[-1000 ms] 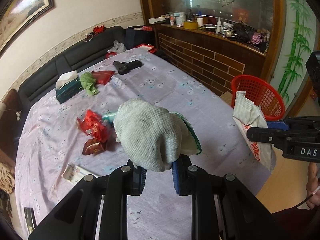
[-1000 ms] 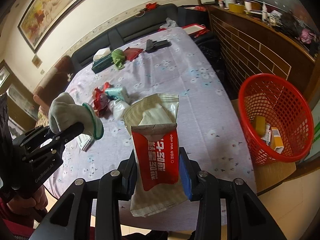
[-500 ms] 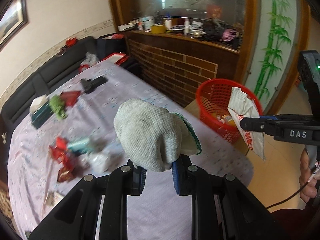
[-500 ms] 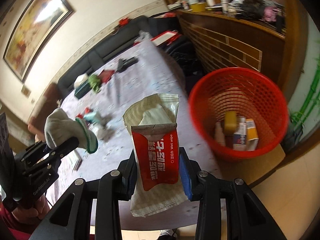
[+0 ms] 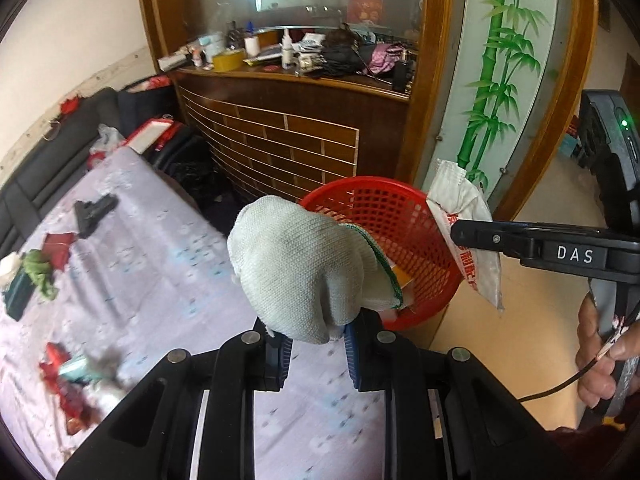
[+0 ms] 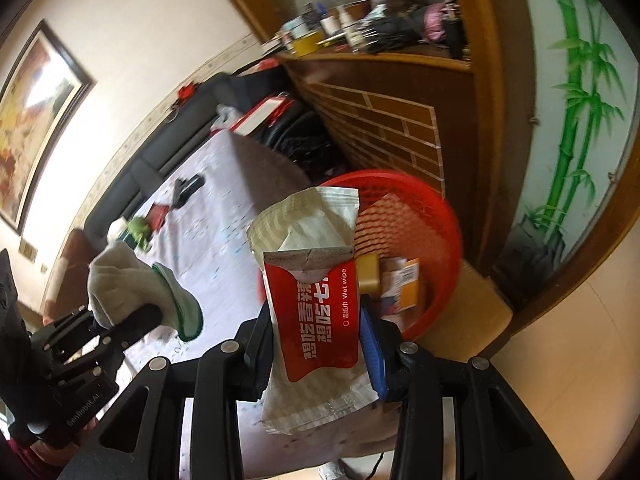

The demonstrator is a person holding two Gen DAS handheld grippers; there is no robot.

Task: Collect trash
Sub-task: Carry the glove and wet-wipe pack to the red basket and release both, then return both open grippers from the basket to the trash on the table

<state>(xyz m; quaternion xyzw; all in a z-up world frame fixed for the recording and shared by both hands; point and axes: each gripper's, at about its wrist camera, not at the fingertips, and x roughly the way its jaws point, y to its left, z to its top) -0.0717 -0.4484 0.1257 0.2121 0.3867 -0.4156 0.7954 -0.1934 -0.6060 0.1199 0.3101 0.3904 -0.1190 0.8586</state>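
A balled grey glove is pinched in the left gripper; a wet-wipe packet, its red label readable only from the right wrist, is clamped by the right gripper, whose jaws have just been opening slightly; the red basket sits just beyond.

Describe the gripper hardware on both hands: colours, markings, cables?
Both are black plastic with silver screw heads and blue pads. The right gripper reads "DAS" in white on its finger, has a green LED on its body, and a thin black cable by the hand. The left gripper reads "GenRobot.AI".
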